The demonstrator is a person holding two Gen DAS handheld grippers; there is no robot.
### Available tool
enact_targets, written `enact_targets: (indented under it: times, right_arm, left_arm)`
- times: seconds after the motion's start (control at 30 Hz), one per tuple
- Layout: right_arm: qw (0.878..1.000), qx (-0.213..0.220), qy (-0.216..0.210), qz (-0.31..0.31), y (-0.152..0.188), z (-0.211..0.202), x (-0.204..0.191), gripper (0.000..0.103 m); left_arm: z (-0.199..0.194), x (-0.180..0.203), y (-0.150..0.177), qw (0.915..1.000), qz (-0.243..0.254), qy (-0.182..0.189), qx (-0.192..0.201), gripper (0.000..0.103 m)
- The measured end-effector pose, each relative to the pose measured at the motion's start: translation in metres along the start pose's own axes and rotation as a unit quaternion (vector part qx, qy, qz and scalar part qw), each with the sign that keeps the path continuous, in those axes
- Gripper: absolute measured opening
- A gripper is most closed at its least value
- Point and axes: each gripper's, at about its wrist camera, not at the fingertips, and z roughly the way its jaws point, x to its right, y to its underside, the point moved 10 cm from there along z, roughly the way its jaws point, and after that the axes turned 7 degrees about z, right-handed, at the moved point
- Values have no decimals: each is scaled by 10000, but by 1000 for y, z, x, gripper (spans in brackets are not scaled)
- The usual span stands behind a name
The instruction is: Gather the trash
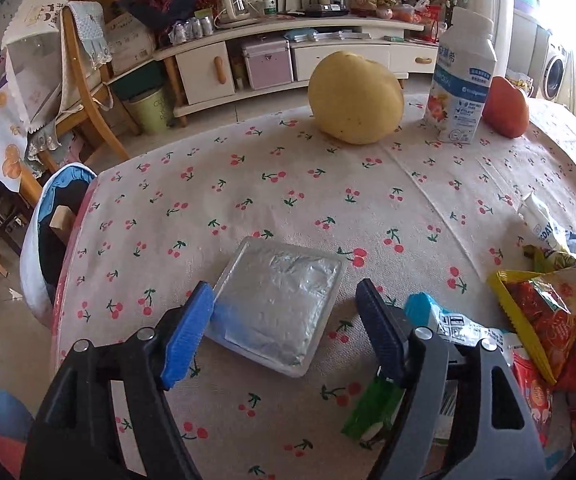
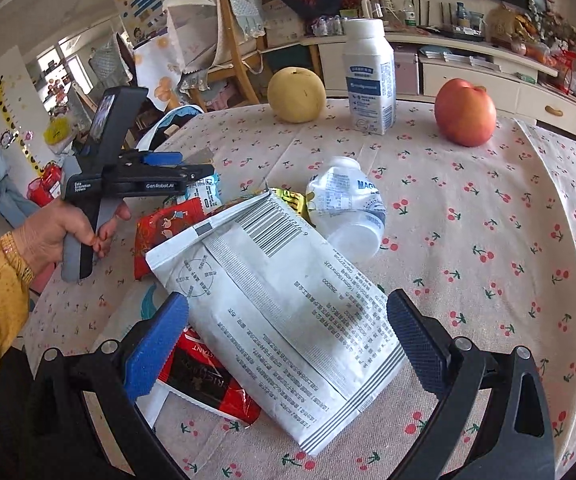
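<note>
In the left wrist view a flat silver foil packet (image 1: 283, 308) in a clear wrapper lies on the cherry-print tablecloth (image 1: 247, 184). My left gripper (image 1: 284, 292) stands open, a blue pad on either side of the packet's near end, neither pressing on it. In the right wrist view my right gripper (image 2: 288, 300) is open over a large white printed bag (image 2: 288, 320) that tops a heap of wrappers. A red and black sachet (image 2: 207, 384), a red wrapper (image 2: 167, 228) and a crushed white bottle (image 2: 348, 208) lie around the bag. A hand holds the left gripper (image 2: 191, 164) at the left.
A yellow pear (image 1: 356, 98), an upright white carton (image 1: 462, 88) and a red apple (image 1: 506, 108) stand at the table's far side. A bin with a blue and white liner (image 1: 47, 232) sits off the table's left edge. More wrappers (image 1: 540, 312) lie right of the left gripper.
</note>
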Motion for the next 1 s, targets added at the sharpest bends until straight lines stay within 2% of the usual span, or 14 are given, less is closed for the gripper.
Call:
enact_targets:
  times: [0.07, 0.1, 0.13, 0.23, 0.37, 0.6, 0.8, 1.0]
  right_arm:
    - [9999, -37, -5, -147, 2, 7, -5, 98]
    - [9998, -20, -39, -212, 2, 9, -9, 98]
    - [9996, -14, -40, -284, 2, 10, -11, 98]
    - [9987, -30, 38, -505, 3, 15, -17, 99]
    - [9979, -14, 84, -643, 1, 22, -19, 100]
    - [9979, -27, 108, -638, 1, 24, -20, 99]
    - [9980, -85, 128, -608, 5, 23, -22, 97]
    - [9972, -280, -124, -681, 16, 17, -34, 97]
  left_arm:
    - [-1, -1, -1, 10000, -53, 4, 50, 74]
    - [-1, -1, -1, 9999, -72, -7, 83, 70]
    - [-3, 1, -1, 9999, -86, 10, 118, 60]
    - [-7, 9, 1, 9997, -148, 80, 154, 39]
    - [-11, 12, 5, 9996, -238, -39, 144, 23]
    - [-20, 8, 17, 9984, -537, -151, 20, 11]
    - [-38, 22, 38, 9982, -589, 85, -49, 11]
    - [-60, 30, 64, 9959, -787, 447, -2, 11]
